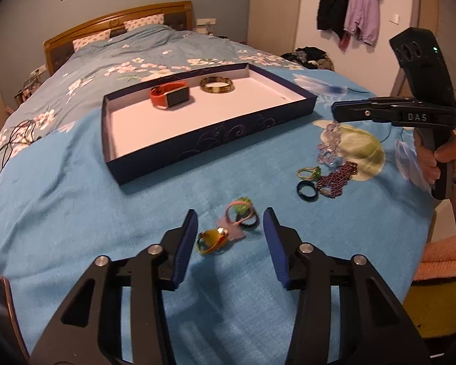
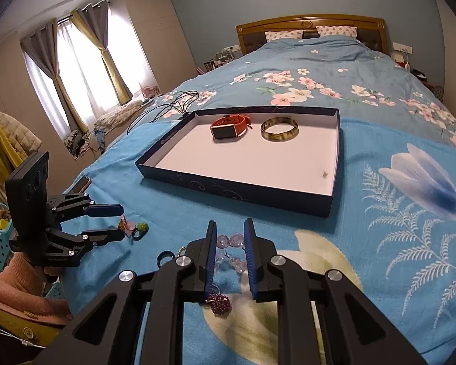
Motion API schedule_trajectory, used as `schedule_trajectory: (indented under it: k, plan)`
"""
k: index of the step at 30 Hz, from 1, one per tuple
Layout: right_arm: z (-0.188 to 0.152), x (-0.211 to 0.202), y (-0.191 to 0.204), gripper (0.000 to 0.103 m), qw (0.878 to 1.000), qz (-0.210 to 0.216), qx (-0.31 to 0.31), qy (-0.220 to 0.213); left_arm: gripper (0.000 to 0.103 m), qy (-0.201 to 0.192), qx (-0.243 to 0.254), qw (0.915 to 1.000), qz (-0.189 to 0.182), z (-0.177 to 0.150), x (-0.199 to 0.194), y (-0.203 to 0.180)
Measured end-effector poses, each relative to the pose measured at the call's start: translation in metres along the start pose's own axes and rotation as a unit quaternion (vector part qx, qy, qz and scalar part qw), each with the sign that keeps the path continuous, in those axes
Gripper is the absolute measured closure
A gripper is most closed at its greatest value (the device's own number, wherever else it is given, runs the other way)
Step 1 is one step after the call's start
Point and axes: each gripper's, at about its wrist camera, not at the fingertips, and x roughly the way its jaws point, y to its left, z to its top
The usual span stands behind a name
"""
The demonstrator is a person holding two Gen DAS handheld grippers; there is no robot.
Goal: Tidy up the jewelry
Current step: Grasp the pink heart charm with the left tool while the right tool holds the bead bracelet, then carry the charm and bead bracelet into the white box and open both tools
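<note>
Now your left gripper [image 1: 229, 228] hovers low over the blue bedspread [image 1: 76, 219] with its jaws spread, and nothing is pinched: between the blue pads lies a small cluster of rings, a yellow-green ring [image 1: 211, 240] nearest the left pad and a pink-and-green ring [image 1: 241, 210] just beyond it, touching a dark band. Neither pad touches them as far as the left wrist view shows. Your right gripper [image 2: 229, 252] points down at the clear pink bead bracelet [image 2: 228, 243], whose beads show in the narrow gap between its fingers; the jaws stand close together, yet you cannot tell whether the pads actually press on the beads. A purple bead bracelet [image 2: 219, 301] lies right under the near end of those fingers, and a dark blue ring [image 2: 164, 257] sits just to their left. Farther up the bed rests the shallow navy box lid [image 2: 237, 187], white inside, holding an orange smartwatch [image 2: 228, 127] and, just beside it, a mottled brown bangle [image 2: 279, 129], the two apart. Seen from the left wrist, a green beaded ring [image 1: 308, 172] lies near the purple beads.
</note>
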Motion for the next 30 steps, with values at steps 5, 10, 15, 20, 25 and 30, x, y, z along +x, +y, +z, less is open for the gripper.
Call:
schedule_trajectory:
  k: [5,10,15,20,25,30]
  plan:
    - [0.0,0.001,0.003,0.087,1.0,0.0,-0.005,0.002,0.079,0.008,0.002,0.9999,-0.007,0.005,0.008,0.0]
    - [0.002,-0.001,0.004,0.087,1.0,0.0,-0.005,-0.006,0.085,0.008,-0.009,0.9999,-0.004,0.007,0.01,0.003]
    - [0.006,-0.007,0.004,0.087,1.0,0.002,-0.007,-0.017,0.085,-0.001,-0.02,0.9998,-0.007,0.011,0.006,0.005]
    - [0.014,-0.015,0.006,0.087,0.999,0.003,-0.01,-0.031,0.085,-0.023,-0.031,0.9991,-0.015,0.019,-0.004,0.008]
    - [0.022,-0.02,0.008,0.087,0.999,0.001,-0.015,-0.041,0.085,-0.043,-0.035,0.9984,-0.015,0.027,-0.013,0.009]
    - [0.031,-0.023,0.011,0.087,0.999,0.001,-0.02,-0.05,0.085,-0.055,-0.037,0.9977,-0.013,0.036,-0.016,0.013]
